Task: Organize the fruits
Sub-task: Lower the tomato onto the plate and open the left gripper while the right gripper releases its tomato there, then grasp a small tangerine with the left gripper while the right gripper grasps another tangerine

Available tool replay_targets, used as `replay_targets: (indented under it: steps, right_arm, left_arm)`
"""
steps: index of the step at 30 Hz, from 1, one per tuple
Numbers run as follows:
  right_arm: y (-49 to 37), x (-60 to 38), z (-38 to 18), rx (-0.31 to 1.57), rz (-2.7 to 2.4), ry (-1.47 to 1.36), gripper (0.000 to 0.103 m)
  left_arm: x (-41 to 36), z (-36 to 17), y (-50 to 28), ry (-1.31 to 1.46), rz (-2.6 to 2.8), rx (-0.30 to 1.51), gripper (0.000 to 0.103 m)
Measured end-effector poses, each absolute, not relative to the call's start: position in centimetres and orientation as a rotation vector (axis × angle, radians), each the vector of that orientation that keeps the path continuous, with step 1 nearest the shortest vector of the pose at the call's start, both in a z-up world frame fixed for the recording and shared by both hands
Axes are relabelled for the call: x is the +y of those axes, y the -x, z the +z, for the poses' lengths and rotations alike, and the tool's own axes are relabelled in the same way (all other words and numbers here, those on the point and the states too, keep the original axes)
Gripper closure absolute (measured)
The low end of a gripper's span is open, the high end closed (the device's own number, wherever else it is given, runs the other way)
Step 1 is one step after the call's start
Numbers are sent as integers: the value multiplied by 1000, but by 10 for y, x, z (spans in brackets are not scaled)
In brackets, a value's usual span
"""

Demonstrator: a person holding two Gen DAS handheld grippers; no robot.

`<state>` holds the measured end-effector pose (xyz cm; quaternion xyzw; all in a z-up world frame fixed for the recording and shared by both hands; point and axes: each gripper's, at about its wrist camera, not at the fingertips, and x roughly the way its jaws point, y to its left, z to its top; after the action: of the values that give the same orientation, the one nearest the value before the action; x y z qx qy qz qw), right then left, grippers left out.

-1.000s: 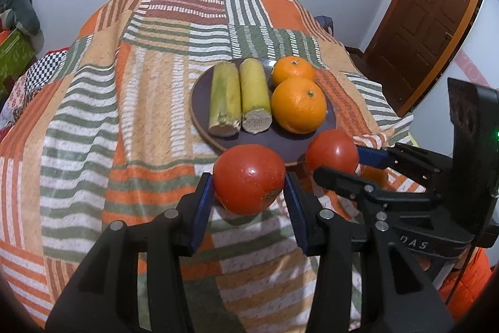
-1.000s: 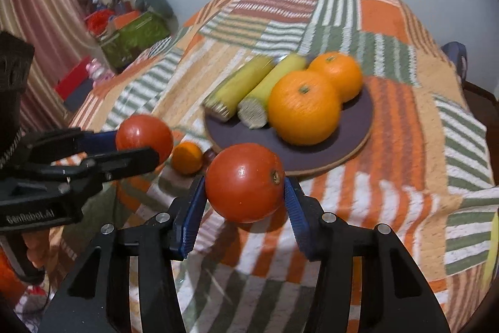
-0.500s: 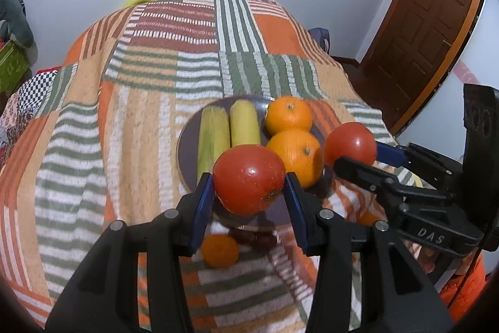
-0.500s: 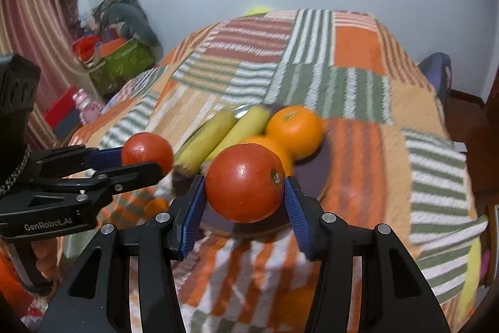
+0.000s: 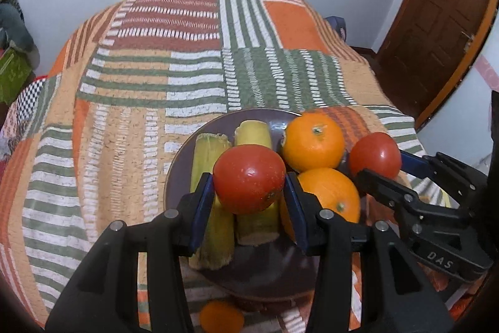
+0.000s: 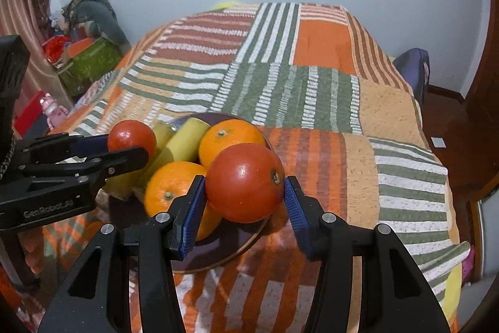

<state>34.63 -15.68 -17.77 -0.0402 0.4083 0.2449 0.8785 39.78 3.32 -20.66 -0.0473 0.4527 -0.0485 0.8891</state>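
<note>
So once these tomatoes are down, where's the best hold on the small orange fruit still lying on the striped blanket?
Grip the small orange fruit across its widest middle, coming from above. It is round, so any pair of opposite sides serves, but the dark purple plate rim sits just beyond it, so a low approach from that side looks crowded. It is partly cut off in view.

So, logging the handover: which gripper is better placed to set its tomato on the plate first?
Probably right gripper: its tomato hangs over bare plate. The left's hangs over the cane pieces.
</note>
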Motion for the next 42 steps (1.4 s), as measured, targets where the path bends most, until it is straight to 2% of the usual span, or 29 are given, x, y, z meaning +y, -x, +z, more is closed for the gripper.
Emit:
replay_targets:
  steps: [12, 15, 23, 42]
  right_arm:
    - [-356, -167, -183, 905, 551, 14, 55]
    - [-357, -165, -182, 907, 546, 23, 55]
    - [-349, -164, -172, 865, 556, 47, 43]
    - [-292, -191, -125, 748, 527, 61, 42]
  left_arm:
    - [30, -210, -416, 83, -67, 919, 57]
    - [31, -214, -416, 88, -75, 931, 54]
    - [31, -210, -407, 93, -81, 933, 50]
    - [41, -146, -315, 72, -101, 852, 50]
